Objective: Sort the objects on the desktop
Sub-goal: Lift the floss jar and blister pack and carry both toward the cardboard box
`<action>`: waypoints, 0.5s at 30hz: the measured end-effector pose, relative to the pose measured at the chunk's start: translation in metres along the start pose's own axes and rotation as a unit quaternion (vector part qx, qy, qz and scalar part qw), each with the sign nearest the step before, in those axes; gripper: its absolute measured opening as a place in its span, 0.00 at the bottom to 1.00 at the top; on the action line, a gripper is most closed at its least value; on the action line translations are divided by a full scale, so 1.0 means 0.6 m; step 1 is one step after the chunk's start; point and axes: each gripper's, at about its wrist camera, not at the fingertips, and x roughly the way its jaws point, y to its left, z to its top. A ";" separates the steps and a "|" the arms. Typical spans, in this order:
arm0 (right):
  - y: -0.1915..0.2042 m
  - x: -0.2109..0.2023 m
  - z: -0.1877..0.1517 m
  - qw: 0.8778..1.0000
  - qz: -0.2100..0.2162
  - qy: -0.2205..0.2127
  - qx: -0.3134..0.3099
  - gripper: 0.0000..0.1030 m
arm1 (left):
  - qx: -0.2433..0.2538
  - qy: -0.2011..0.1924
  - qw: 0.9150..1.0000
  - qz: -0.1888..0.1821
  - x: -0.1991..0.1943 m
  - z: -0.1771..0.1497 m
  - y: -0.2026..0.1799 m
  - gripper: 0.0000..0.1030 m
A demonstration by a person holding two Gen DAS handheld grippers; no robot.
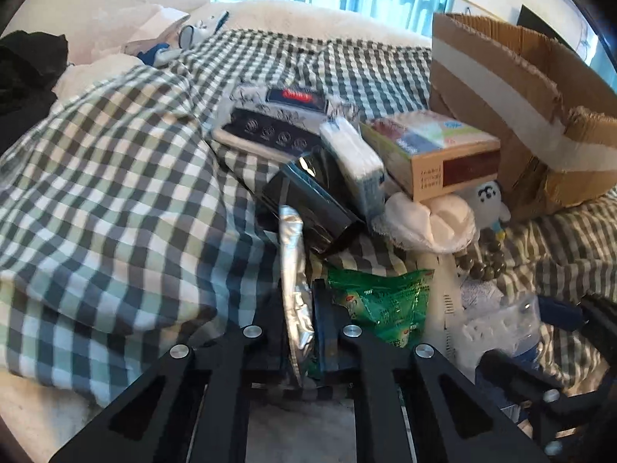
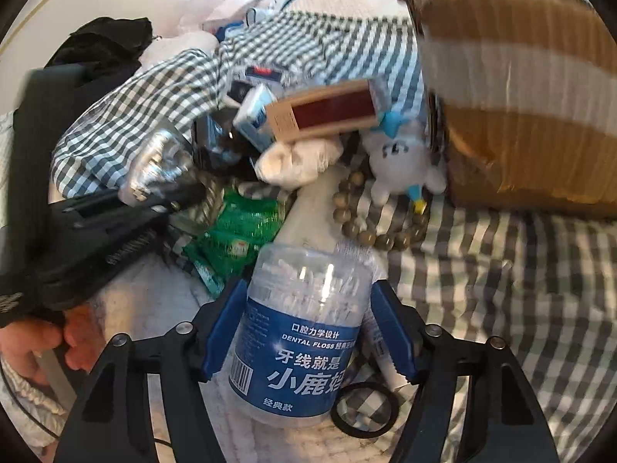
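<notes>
My left gripper (image 1: 299, 308) is shut on a silver foil packet (image 1: 295, 270) that stands upright between its fingers; it also shows in the right wrist view (image 2: 154, 169). My right gripper (image 2: 308, 328) is shut on a clear dental floss jar (image 2: 304, 328) with a blue label, held just above the bed. A green snack bag (image 1: 385, 301) lies just right of the left gripper. Behind it a pile holds a dark glossy box (image 1: 312, 196), a tissue pack (image 1: 354, 162), a colourful carton (image 1: 432, 150), a white plush toy (image 2: 401, 166) and a bead bracelet (image 2: 370, 227).
An open cardboard box (image 1: 520, 115) stands at the right on the checked bedspread (image 1: 115, 177). Patterned flat boxes (image 1: 277, 119) lie behind the pile. A black ring (image 2: 364, 411) lies under the jar. Dark clothing (image 1: 27, 73) sits far left.
</notes>
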 end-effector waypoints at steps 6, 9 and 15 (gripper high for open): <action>-0.004 -0.002 -0.004 1.000 0.010 0.007 0.010 0.64 | -0.017 -0.020 1.000 -0.003 -0.035 -0.004 0.006 0.09; -0.001 -0.021 -0.005 1.000 0.005 -0.004 0.002 0.64 | -0.025 -0.037 0.999 -0.009 -0.057 -0.007 0.009 0.09; 0.003 -0.093 0.014 0.998 0.021 -0.067 0.001 0.63 | -0.045 -0.070 0.996 -0.018 -0.095 -0.010 0.013 0.09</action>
